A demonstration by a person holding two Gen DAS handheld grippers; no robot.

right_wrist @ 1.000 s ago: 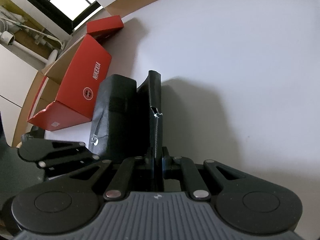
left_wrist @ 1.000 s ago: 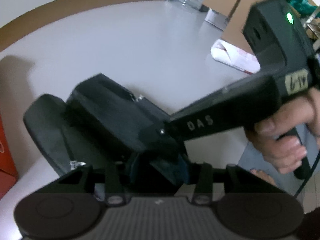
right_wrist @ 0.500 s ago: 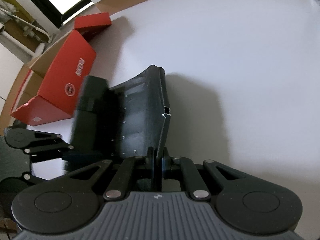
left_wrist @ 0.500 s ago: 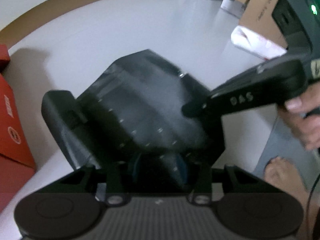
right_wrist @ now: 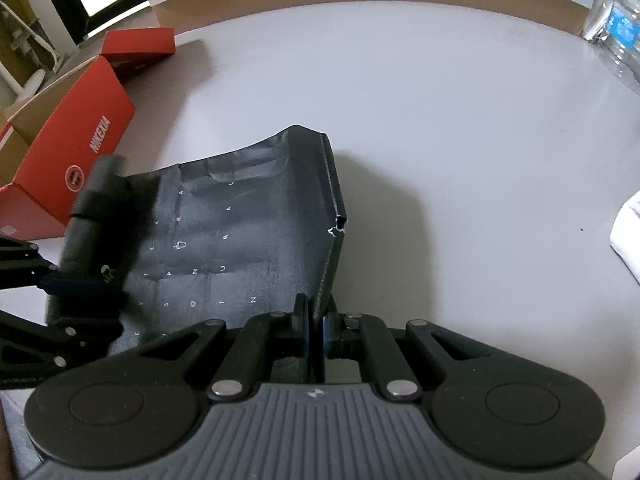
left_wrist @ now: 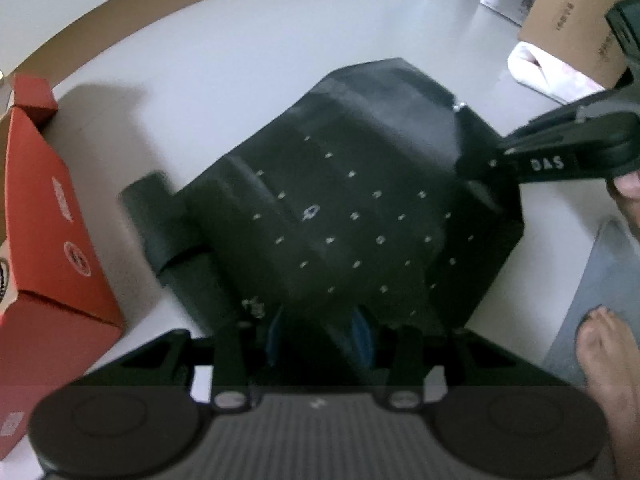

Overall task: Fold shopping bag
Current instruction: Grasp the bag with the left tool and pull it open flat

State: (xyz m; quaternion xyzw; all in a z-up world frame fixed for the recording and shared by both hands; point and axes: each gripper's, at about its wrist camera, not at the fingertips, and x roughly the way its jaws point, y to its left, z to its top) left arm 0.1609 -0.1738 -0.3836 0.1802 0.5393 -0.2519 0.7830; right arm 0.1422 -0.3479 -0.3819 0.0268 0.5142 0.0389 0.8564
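A black shopping bag (left_wrist: 360,208) with small white letters lies spread over the white table (left_wrist: 224,60), printed face up. At its near edge my left gripper (left_wrist: 318,332) has a thick bunch of the fabric between its blue pads; its jaws are opening slightly. My right gripper (right_wrist: 316,332) is shut on the bag's (right_wrist: 224,240) thin right edge, which stands up as a flap. In the left wrist view the right gripper (left_wrist: 480,164) reaches in from the right. The left gripper (right_wrist: 76,304) shows at the bag's left side, by a rolled black handle (right_wrist: 100,184).
A large red box (left_wrist: 48,240) lies left of the bag, with a small red box (right_wrist: 140,46) behind it. Cardboard boxes (left_wrist: 572,20), a white bundle (left_wrist: 548,72) and a water bottle (right_wrist: 616,20) sit at the far right. A bare foot (left_wrist: 608,360) shows below.
The bag went from a narrow bundle seen edge-on to a wide sheet with its lettered face showing. The right gripper drew away to the right, and both views tipped further down.
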